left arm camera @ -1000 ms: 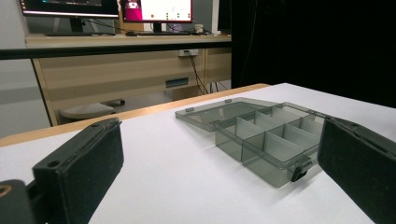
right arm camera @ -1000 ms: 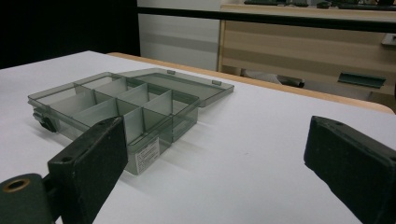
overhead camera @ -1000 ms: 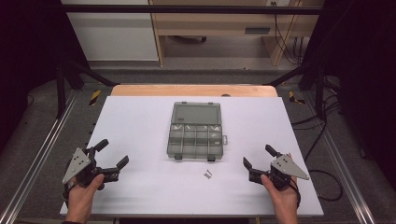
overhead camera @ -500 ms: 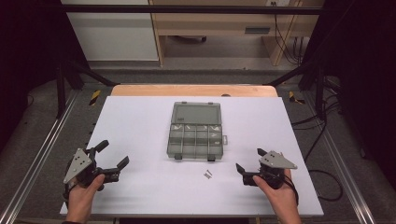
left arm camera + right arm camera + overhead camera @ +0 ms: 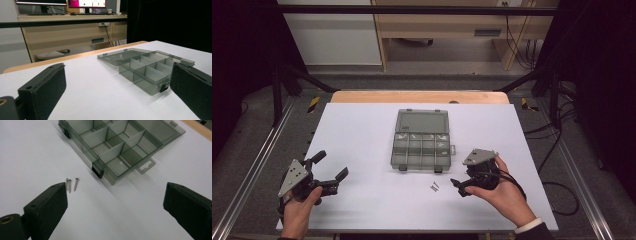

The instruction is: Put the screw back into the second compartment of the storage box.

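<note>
A: Where are the screws (image 5: 71, 183) seen?
B: On the white bench (image 5: 362, 130), just before the open organiser box (image 5: 420, 145) — beside the right tool (image 5: 460, 186), held wide open, empty.
A: And the left tool (image 5: 333, 170)?
B: Spread wide, nothing gripped — well apart.

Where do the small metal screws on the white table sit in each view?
High view: small metal screws lie just below the open grey plastic compartment box.
Left gripper view: not in it.
Right gripper view: left of centre, beside the box's black latch.
Shared landmark: the box.
</note>
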Tool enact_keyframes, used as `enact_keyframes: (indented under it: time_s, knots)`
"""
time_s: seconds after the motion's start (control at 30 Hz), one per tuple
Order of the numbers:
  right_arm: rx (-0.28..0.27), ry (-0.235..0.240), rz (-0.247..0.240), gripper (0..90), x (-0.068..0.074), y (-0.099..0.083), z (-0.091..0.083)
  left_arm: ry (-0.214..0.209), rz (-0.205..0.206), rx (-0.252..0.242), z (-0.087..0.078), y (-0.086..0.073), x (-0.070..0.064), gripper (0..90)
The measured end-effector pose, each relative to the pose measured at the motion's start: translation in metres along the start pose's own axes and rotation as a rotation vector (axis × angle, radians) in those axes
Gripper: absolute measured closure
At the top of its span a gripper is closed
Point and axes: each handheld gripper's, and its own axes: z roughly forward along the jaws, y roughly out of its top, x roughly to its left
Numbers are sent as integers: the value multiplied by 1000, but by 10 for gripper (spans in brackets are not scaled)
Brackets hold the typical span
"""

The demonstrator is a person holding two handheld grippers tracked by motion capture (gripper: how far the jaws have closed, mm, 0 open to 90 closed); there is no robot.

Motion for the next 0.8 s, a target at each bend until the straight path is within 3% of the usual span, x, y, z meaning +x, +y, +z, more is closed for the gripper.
enact_keyframes:
  time_s: [0.23, 0.8]
  knots:
    - [112, 42, -31, 62, -5, 18, 13, 13, -3, -5, -2, 1, 4, 5]
    - [211, 93, -49, 95, -1, 28, 30, 10, 2, -1, -2, 0, 4, 6]
